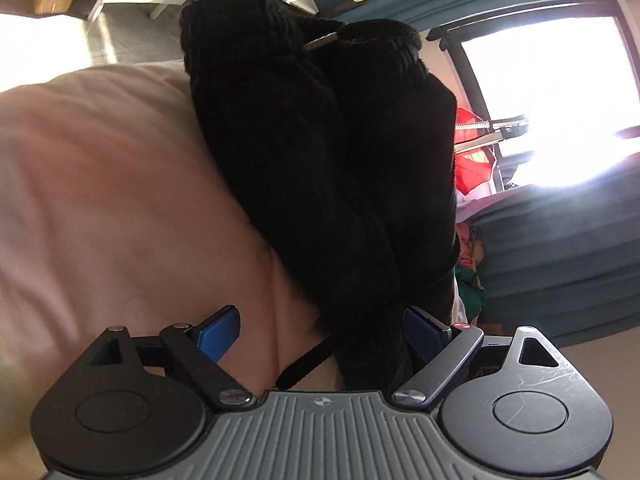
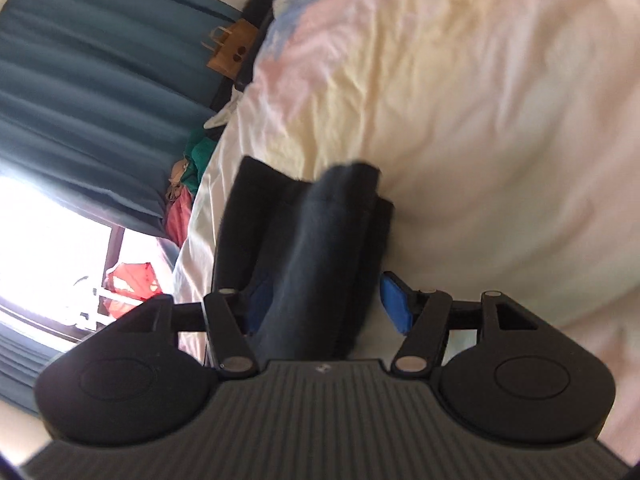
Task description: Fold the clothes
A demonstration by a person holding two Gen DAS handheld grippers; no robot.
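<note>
On the pale bed cover lies a black corduroy garment, bunched in thick folds, with a small metal zip pull near its far end. The left gripper has its blue pads wide apart; the near end of the garment lies between them, and only the right pad seems to touch the cloth. From the right wrist view, the right gripper also stands open, and a dark fold of the garment passes between its pads without being pressed. Teal curtains hang beside the bed, and a brown paper bag stands near them.
</note>
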